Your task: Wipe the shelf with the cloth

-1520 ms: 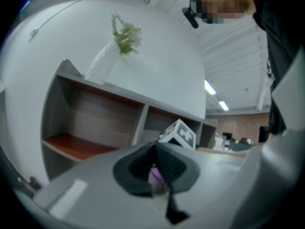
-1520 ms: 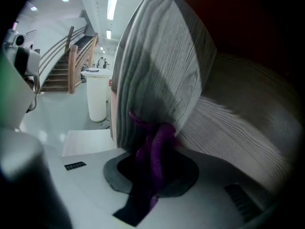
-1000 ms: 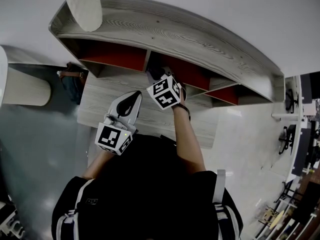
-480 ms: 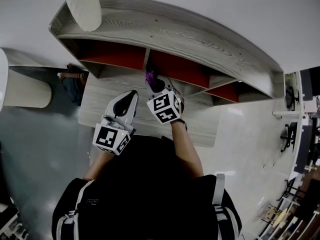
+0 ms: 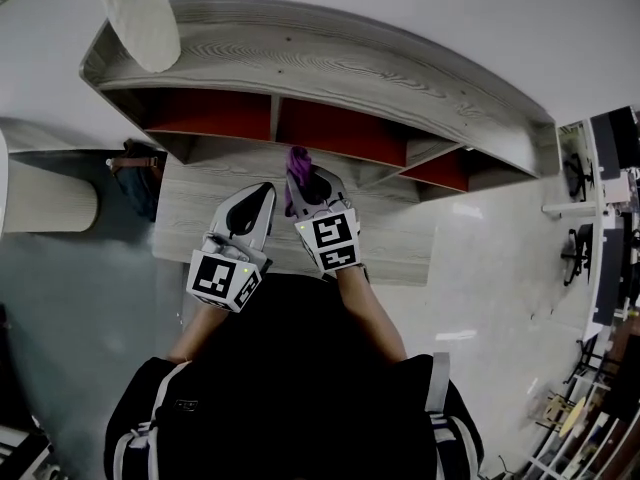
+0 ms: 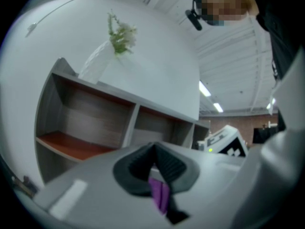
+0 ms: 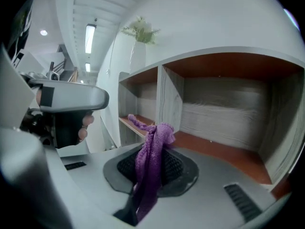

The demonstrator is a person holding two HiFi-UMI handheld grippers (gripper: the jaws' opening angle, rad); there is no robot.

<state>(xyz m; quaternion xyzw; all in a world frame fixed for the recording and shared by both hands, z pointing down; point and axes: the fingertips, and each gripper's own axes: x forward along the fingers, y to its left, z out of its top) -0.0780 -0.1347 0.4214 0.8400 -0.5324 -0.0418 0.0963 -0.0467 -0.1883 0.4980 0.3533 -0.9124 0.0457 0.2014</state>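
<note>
two tongs side by side in front of the shelf (image 5: 330,63), over the lower wood surface (image 5: 400,243). right tongs (image 5: 303,176) clenched on the purple cloth (image 5: 297,164), which is bunched upright at the tips, just outside the middle compartment. left tongs (image 5: 262,194) pressed together; a purple scrap (image 6: 159,194) shows behind the pads, can't tell what it is.

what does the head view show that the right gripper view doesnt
Only the head view: the top surface of the grey wood-grain shelf, the person's dark shirt and the pale floor. Only the right gripper view: ceiling strip lights, and the right gripper with jaws seen shut on the purple knitted cloth. Both: that cloth, the shelf's red-brown compartments, the left gripper and the white vase.
</note>
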